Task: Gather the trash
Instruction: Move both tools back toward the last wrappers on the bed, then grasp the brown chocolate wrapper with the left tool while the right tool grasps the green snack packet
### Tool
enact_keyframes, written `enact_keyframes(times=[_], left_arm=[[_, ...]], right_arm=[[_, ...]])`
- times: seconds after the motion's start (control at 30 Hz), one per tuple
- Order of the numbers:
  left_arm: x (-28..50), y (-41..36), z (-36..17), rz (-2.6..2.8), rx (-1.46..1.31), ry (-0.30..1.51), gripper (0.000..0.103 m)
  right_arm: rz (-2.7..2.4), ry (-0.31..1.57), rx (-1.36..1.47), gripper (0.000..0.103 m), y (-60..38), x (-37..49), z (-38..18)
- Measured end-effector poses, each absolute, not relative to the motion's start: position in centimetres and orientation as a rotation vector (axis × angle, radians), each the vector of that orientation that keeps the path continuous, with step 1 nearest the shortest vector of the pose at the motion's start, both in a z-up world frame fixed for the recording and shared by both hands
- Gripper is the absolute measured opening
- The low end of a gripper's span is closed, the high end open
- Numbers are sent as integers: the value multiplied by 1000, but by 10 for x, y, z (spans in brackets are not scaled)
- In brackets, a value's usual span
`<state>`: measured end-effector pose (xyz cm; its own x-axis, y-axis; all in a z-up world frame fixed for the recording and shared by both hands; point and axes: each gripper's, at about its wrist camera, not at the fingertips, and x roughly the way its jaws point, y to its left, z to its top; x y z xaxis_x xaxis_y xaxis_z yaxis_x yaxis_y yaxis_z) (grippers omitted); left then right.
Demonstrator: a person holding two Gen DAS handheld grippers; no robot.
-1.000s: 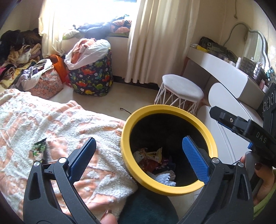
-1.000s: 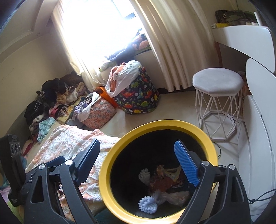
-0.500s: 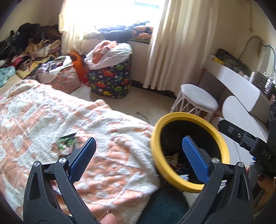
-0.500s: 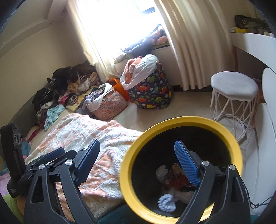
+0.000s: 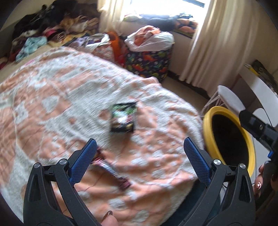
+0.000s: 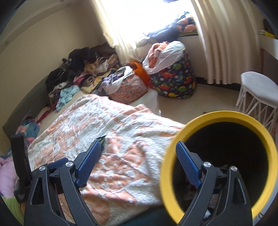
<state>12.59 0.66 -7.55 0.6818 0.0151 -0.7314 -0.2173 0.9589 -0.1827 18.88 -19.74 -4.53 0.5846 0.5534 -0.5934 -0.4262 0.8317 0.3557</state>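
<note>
Both jaws wide open, empty. Dark wrapper point(image 5: 123, 117) lies mid-bed on blanket point(image 5: 52, 97); bin point(image 5: 207, 121) off bed's corner. Left gripper point(image 5: 139, 153): descend square, pinch wrapper only, avoid blanket pile.

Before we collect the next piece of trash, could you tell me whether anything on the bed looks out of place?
Yes: a dark snack wrapper lies loose on the peach-and-white blanket, and a second, striped wrapper sits nearer the left gripper. Neither is in the yellow bin.

Window point(image 6: 156, 15) glare blown out; motion blur; fisheye edges dark.
</note>
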Motion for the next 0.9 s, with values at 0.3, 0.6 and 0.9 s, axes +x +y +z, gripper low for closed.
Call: enact_keyframes(times=[0.3, 0.6, 0.9], left_arm=[[109, 46, -105, 188, -372, 899, 92], [109, 55, -122, 138, -444, 932, 61], [112, 63, -135, 85, -502, 942, 40]], right_arm=[[696, 832, 142, 85, -129, 209, -60], [770, 927, 67, 80, -75, 224, -84], [854, 1052, 82, 56, -38, 240, -114]])
